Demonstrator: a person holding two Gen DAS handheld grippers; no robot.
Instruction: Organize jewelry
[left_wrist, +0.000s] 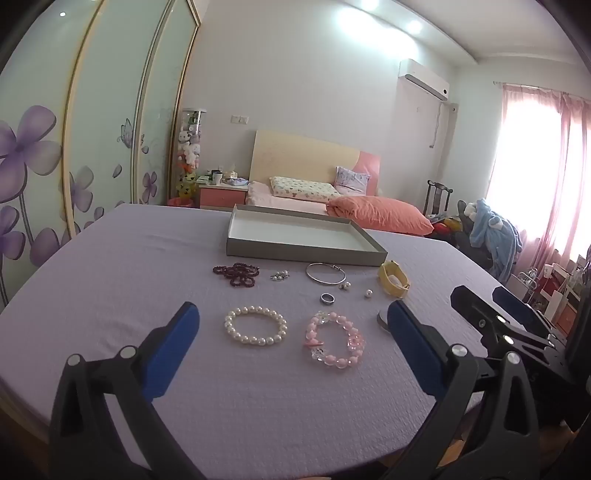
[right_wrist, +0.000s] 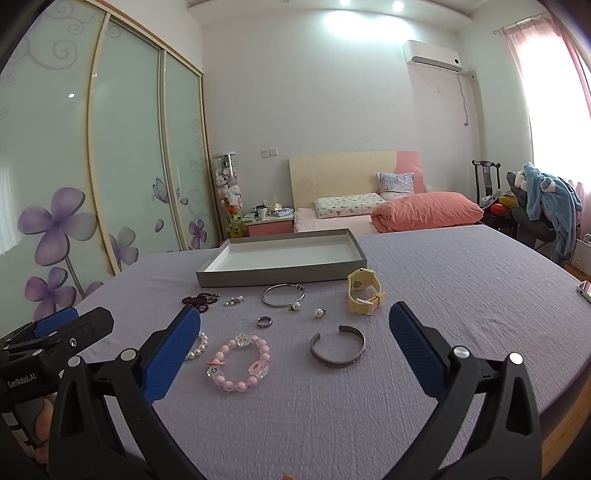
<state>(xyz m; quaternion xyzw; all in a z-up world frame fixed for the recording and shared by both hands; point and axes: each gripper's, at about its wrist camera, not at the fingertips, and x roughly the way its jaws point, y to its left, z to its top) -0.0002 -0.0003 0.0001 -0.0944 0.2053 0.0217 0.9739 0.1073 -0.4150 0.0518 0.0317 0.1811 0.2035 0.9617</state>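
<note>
Both grippers hung spread and empty above the purple cloth (right_wrist: 443, 295), the left gripper (left_wrist: 293, 325) over the pearl bracelet (left_wrist: 255, 325) and the right gripper (right_wrist: 294, 325) over the pink bracelet (right_wrist: 238, 363) and the cuff (right_wrist: 338, 349). Nothing had gone into the tray (right_wrist: 284, 278), which sat at the far side of the spread, just beyond the bangle (right_wrist: 283, 294) and the dark beads (right_wrist: 201, 300).

Most of the risk lay in the small pieces. A loose pearl stud (right_wrist: 319, 313) and its twin (right_wrist: 295, 306) lay close to the bangle's end, so a pad coming down wide could nudge one and send it rolling over the cloth. The ring (right_wrist: 265, 322) was low and flat; fingers closing on it would probably bunch the cloth or snap it sideways. The two bead bracelets lay close together, and in the right view one blue pad hid part of the pearl one, so a grab there could catch both strands. The grippers themselves stood near each other, and reaching for neighbouring pieces at once might make them collide. The yellow watch (right_wrist: 364, 291) stood on edge just beside the tray's near corner and looked easy to tip.
</note>
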